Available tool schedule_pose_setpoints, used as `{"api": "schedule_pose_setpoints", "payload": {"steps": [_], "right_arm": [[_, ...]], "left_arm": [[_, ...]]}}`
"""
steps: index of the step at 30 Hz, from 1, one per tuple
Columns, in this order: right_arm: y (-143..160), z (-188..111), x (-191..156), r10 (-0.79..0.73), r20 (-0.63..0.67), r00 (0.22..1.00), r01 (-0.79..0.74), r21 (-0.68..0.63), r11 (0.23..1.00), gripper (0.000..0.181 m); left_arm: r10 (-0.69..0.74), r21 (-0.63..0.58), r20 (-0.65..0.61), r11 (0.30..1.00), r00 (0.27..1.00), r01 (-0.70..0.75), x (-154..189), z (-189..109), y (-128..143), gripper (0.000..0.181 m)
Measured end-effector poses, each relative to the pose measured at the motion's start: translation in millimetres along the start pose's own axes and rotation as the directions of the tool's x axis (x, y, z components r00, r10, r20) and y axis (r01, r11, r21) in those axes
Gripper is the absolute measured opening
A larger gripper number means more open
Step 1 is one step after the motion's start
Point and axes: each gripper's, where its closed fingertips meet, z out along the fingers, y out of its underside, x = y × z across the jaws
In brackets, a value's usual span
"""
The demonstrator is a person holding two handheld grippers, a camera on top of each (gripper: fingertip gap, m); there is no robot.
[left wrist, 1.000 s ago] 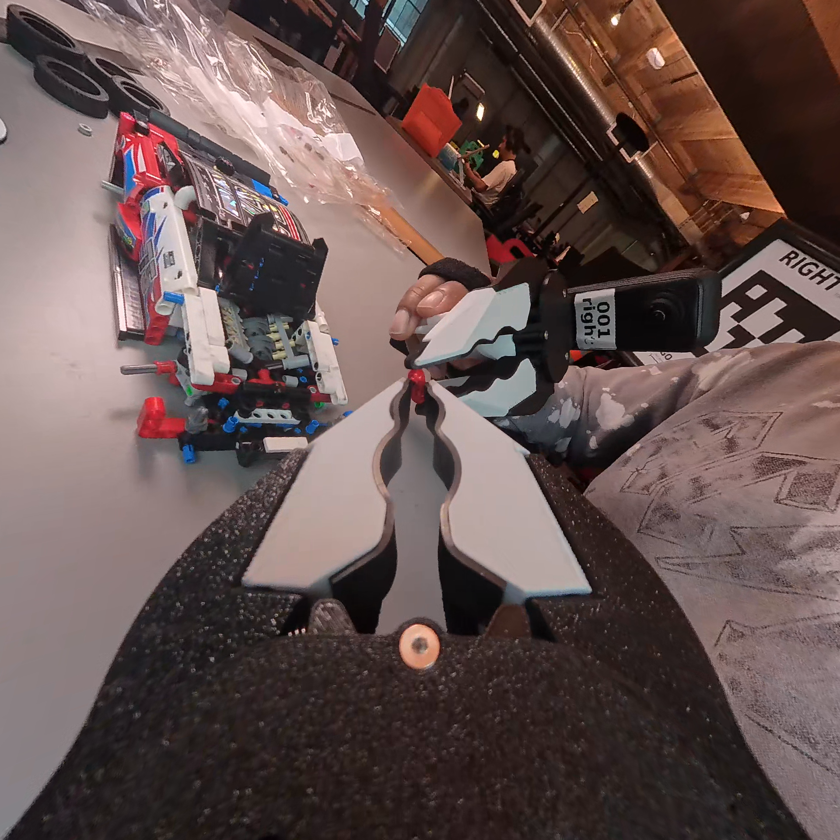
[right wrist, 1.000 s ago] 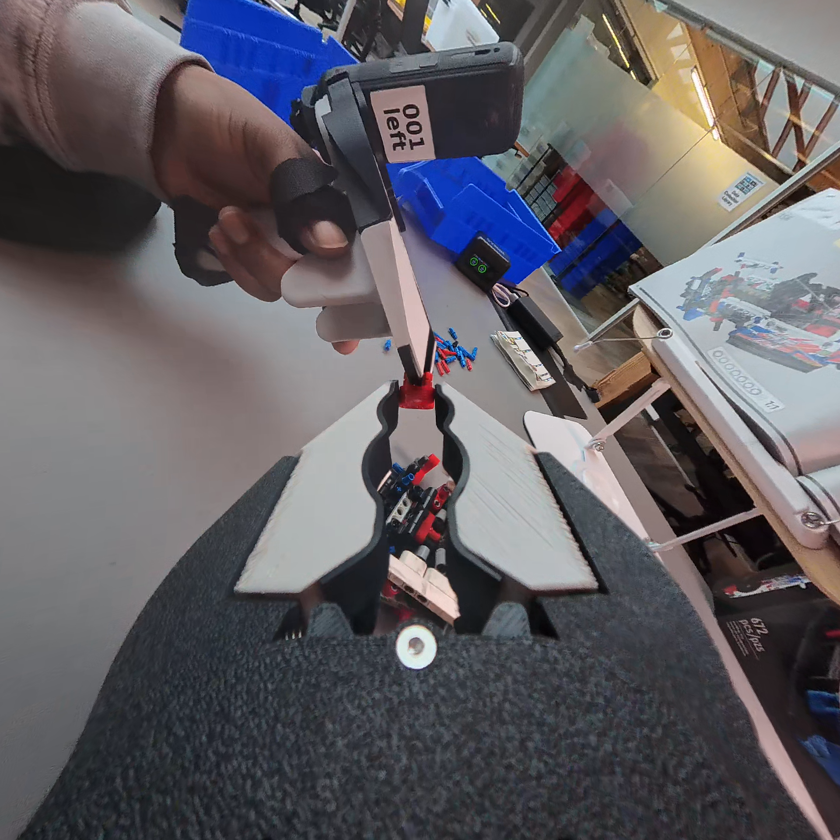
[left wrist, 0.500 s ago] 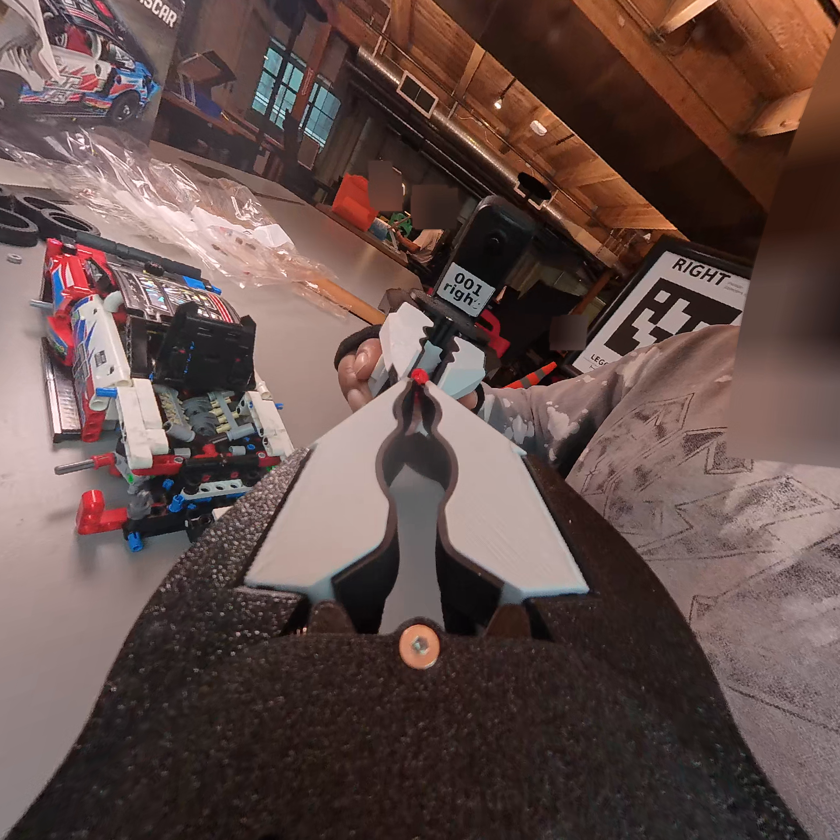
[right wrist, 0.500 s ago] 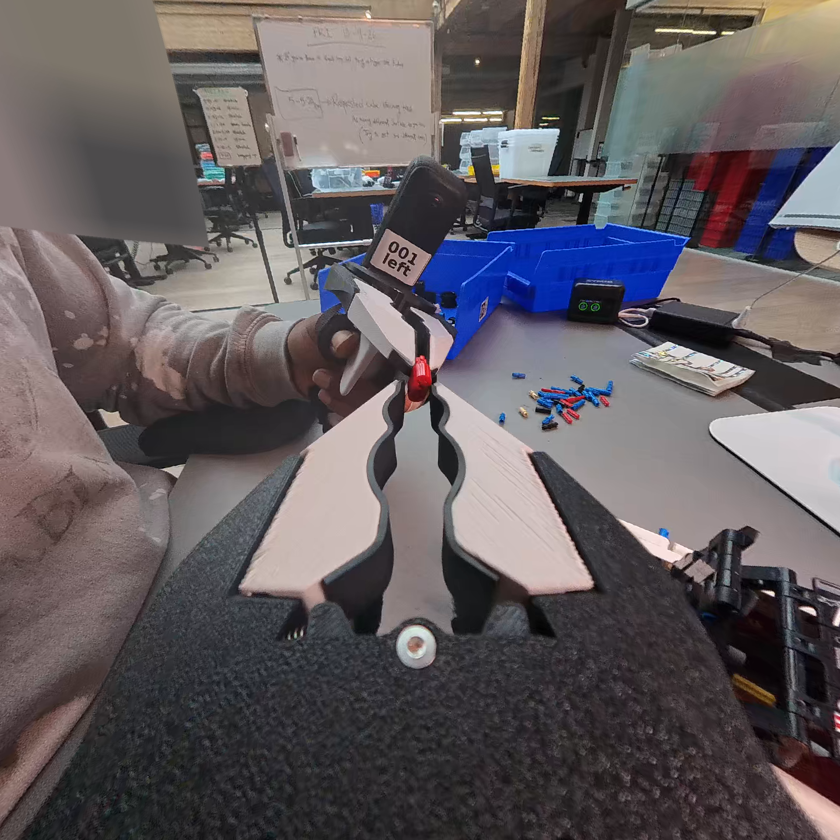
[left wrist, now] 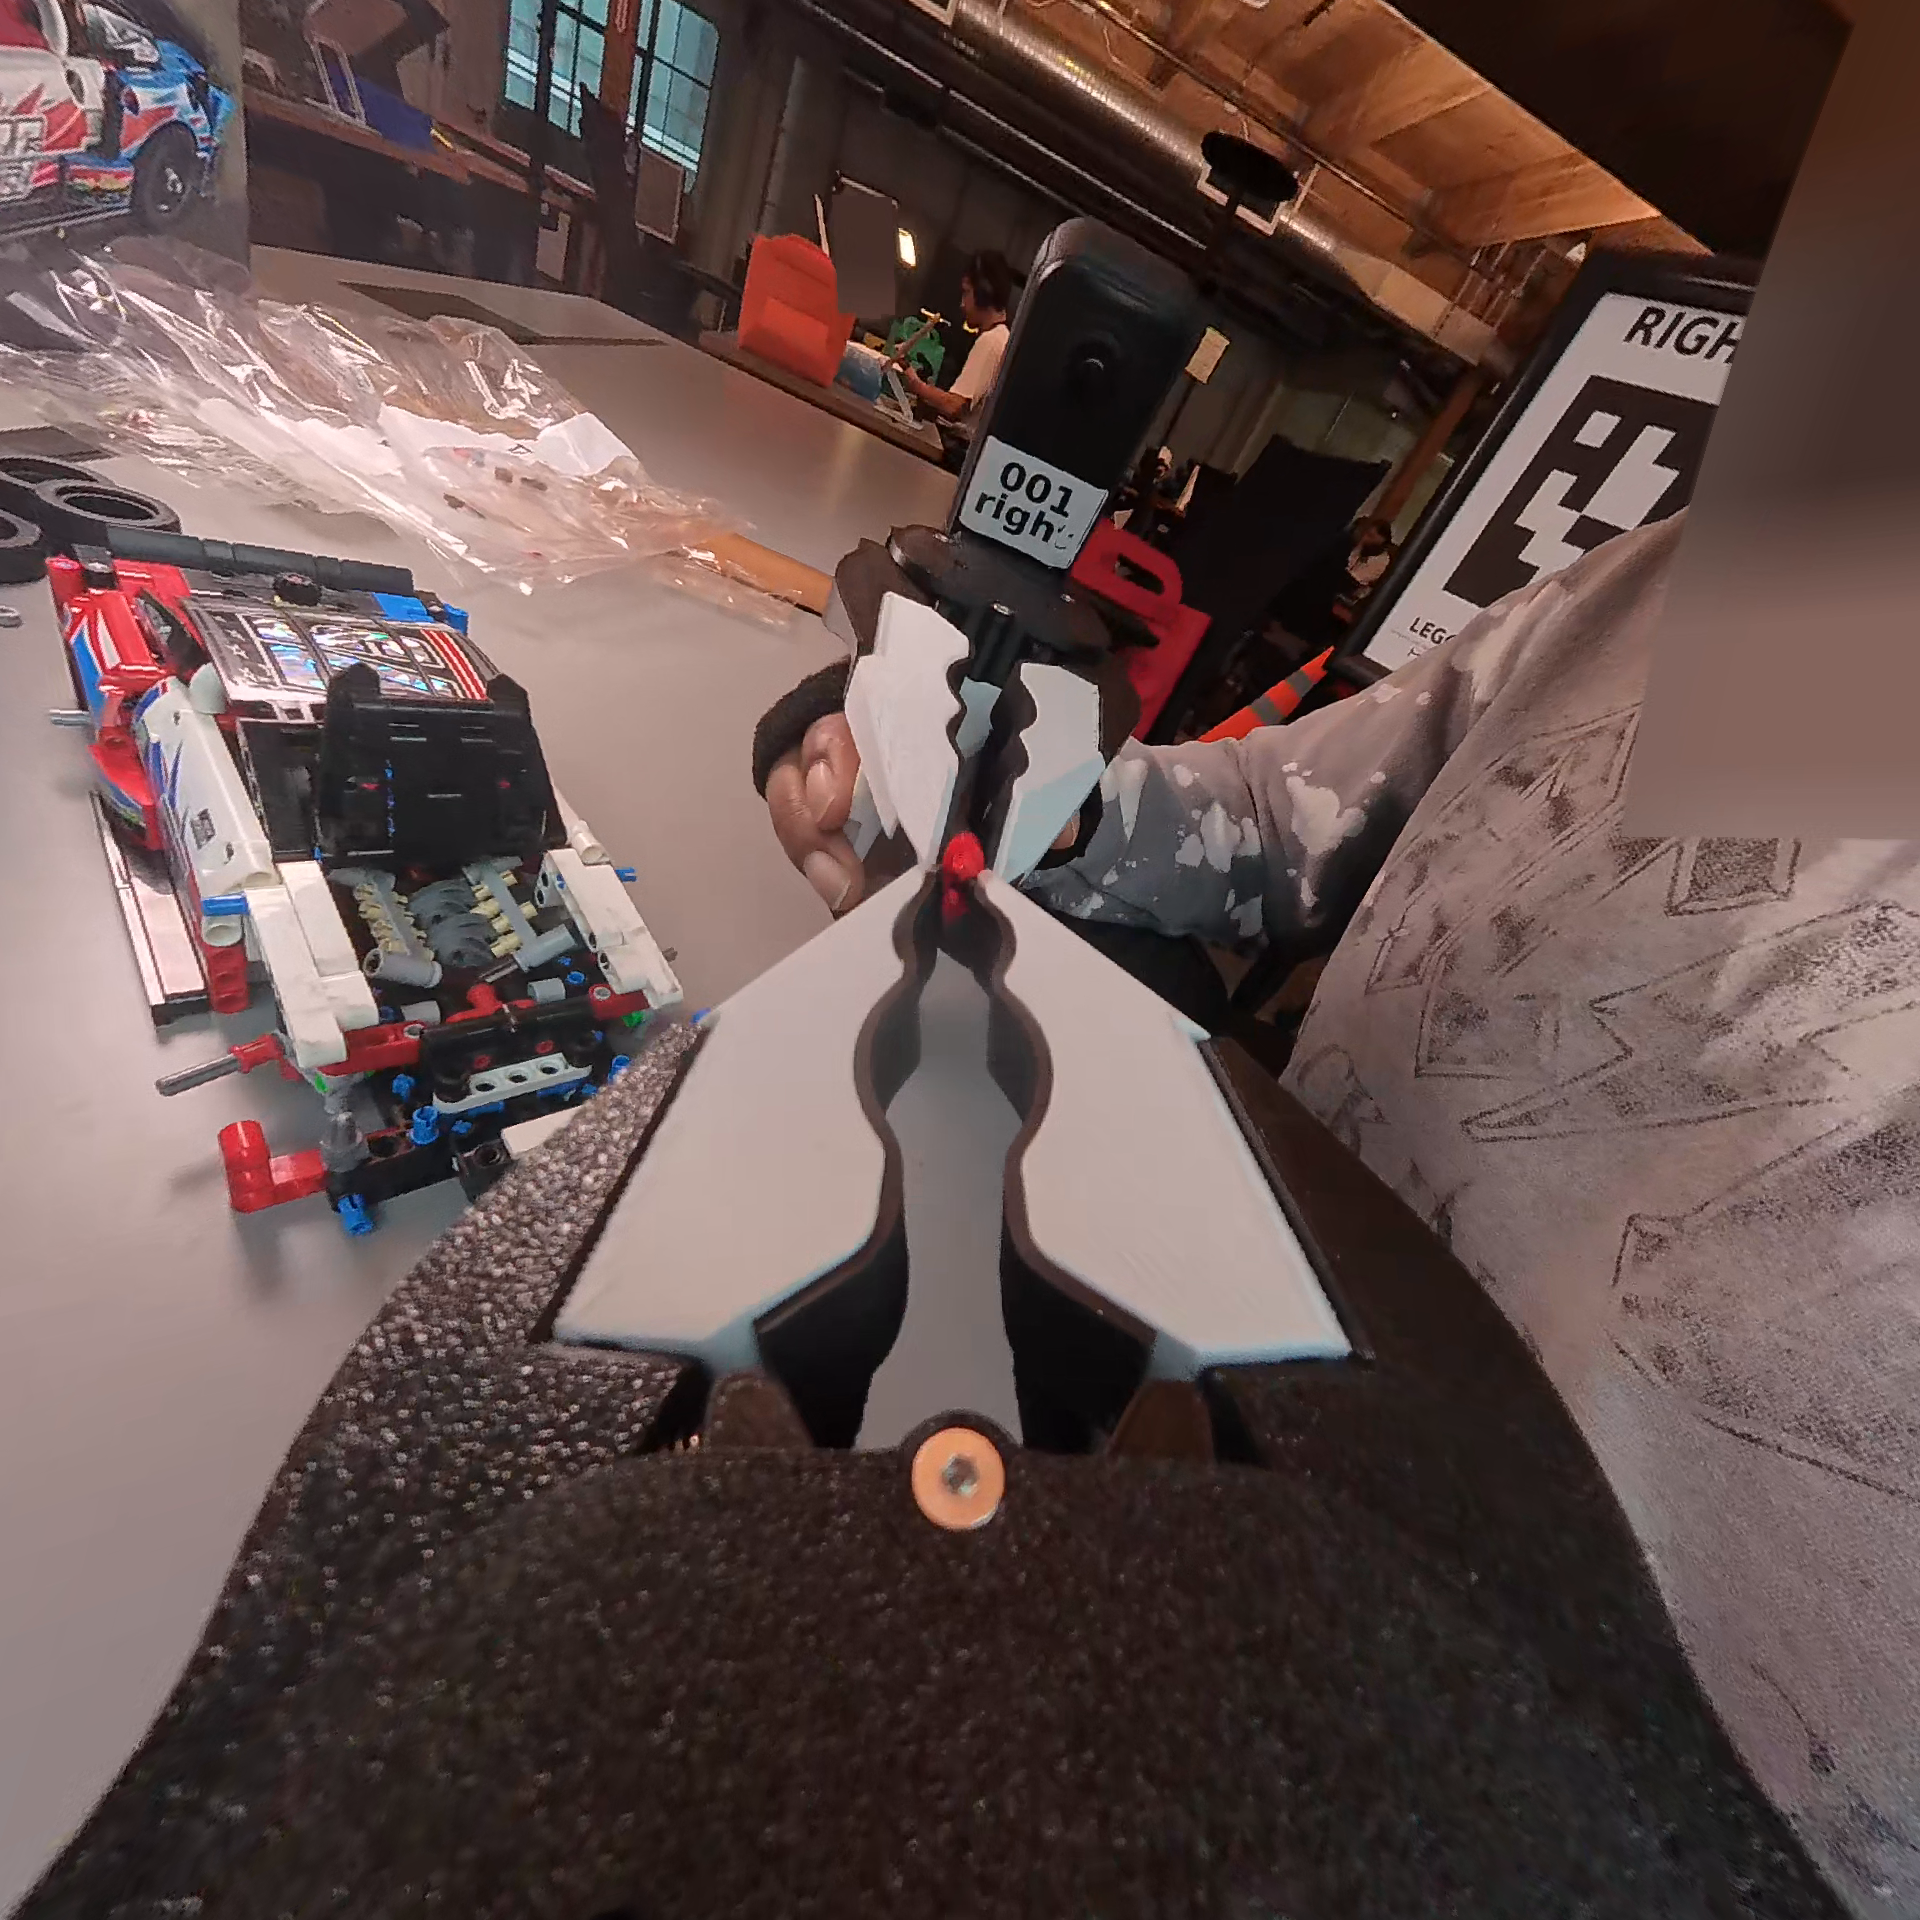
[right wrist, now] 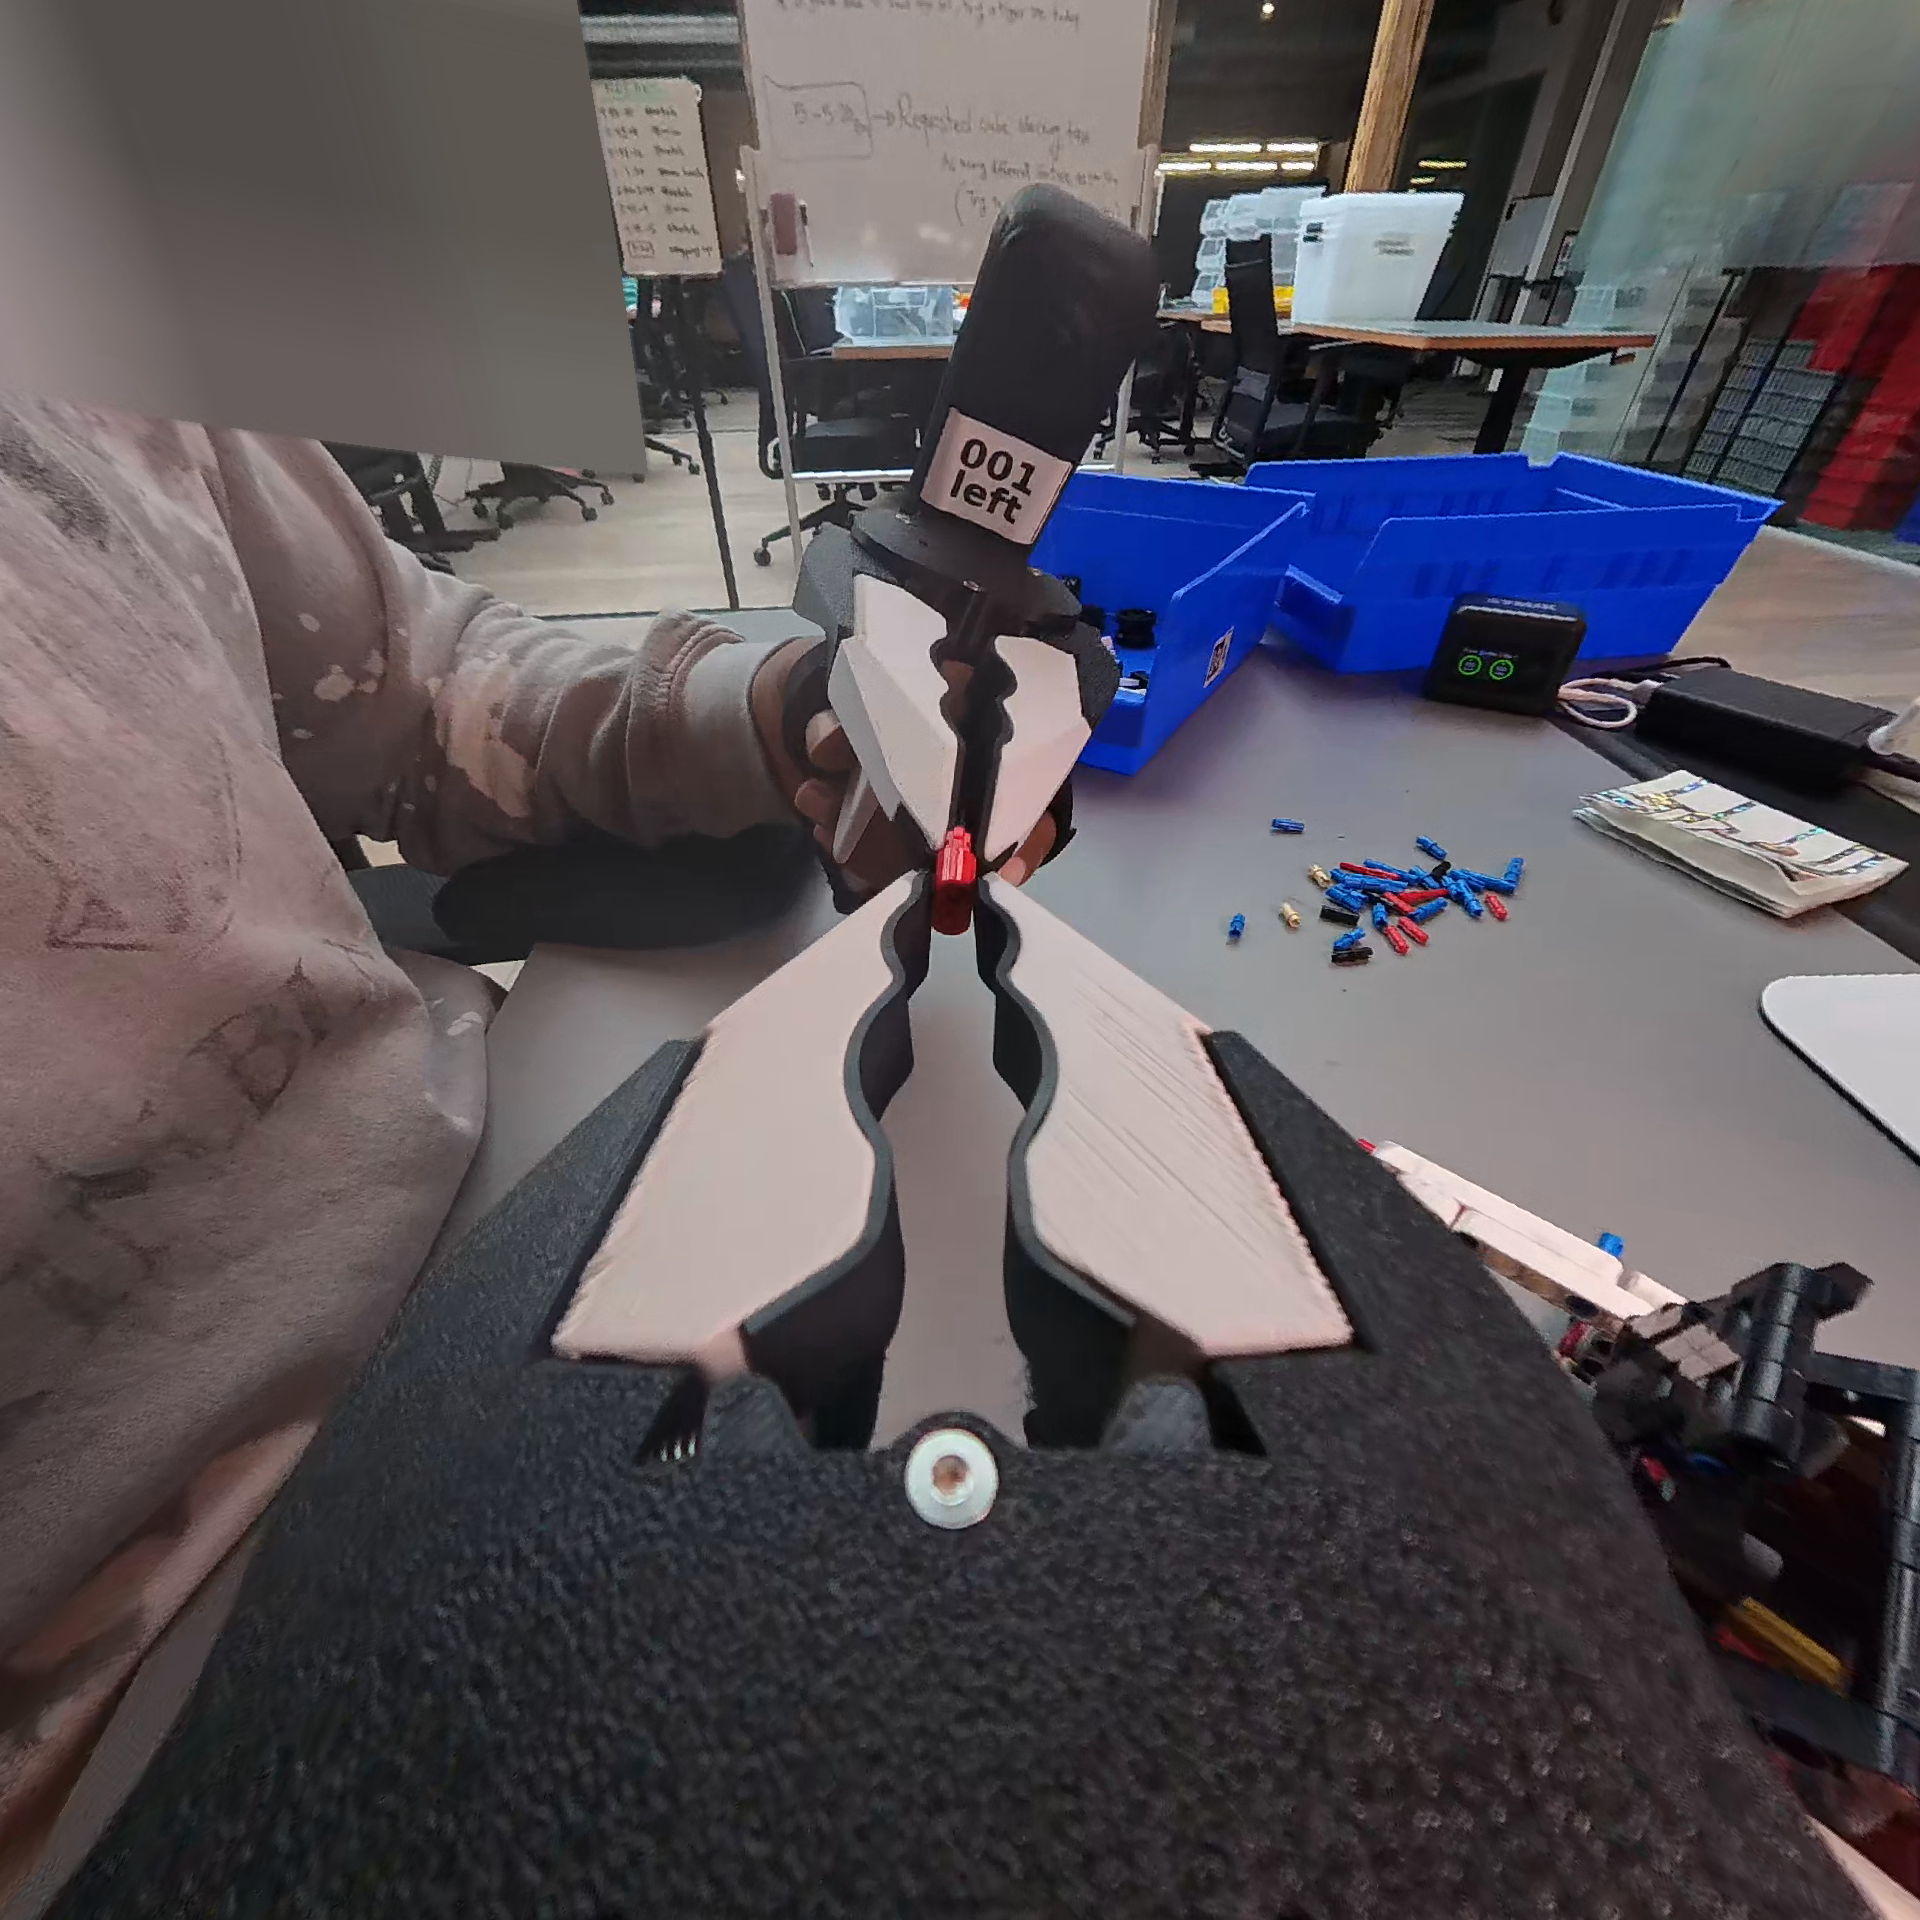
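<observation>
A small red connector piece [left wrist: 958, 864] is held in the air between both grippers, which meet tip to tip. My left gripper [left wrist: 952, 891] is shut on one end of it. My right gripper [right wrist: 951, 902] is shut on the other end of the same red piece [right wrist: 952, 879]. Each gripper also shows facing the other: the right one in the left wrist view [left wrist: 975, 821], the left one in the right wrist view [right wrist: 961, 826]. A hand grips each handle. A partly built red, white and black model car [left wrist: 343, 831] lies on the grey table [left wrist: 125, 1351] to the left.
Clear plastic bags [left wrist: 364, 416] and black tyres [left wrist: 94, 504] lie behind the car. In the right wrist view there are blue bins [right wrist: 1455, 561], a pile of small pins [right wrist: 1403, 904], a folded sheet [right wrist: 1735, 842], a black device [right wrist: 1501, 655] and the car's edge [right wrist: 1714, 1371]. Both grippers' tips are close together, under 4 cm apart.
Both grippers have swung from a steep tilt to a more level, upright pose, staying tip to tip on the red piece. The car and table items have not moved.
</observation>
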Motion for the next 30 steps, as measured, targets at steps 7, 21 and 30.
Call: {"api": "schedule_pose_setpoints", "payload": {"steps": [7,21,30], "right_arm": [[6.7,0.1,-0.8,-0.003,0.007,1.000,0.003,-0.035,0.999,0.006],[10.0,3.1,-6.2,-0.016,0.033,0.999,0.017,-0.047,0.999,0.006],[-4.0,0.7,-5.5,-0.057,0.023,0.998,0.056,0.024,0.998,0.005]], "left_arm": [[-0.003,0.005,-0.004,1.000,1.000,0.003,-1.1,-3.0,-0.3,0.007],[0.134,-0.105,0.040,0.986,0.990,-0.129,3.5,0.7,10.0,0.003],[0.242,-0.110,0.088,0.966,0.966,-0.232,7.4,-1.7,-1.2,0.001]]}}
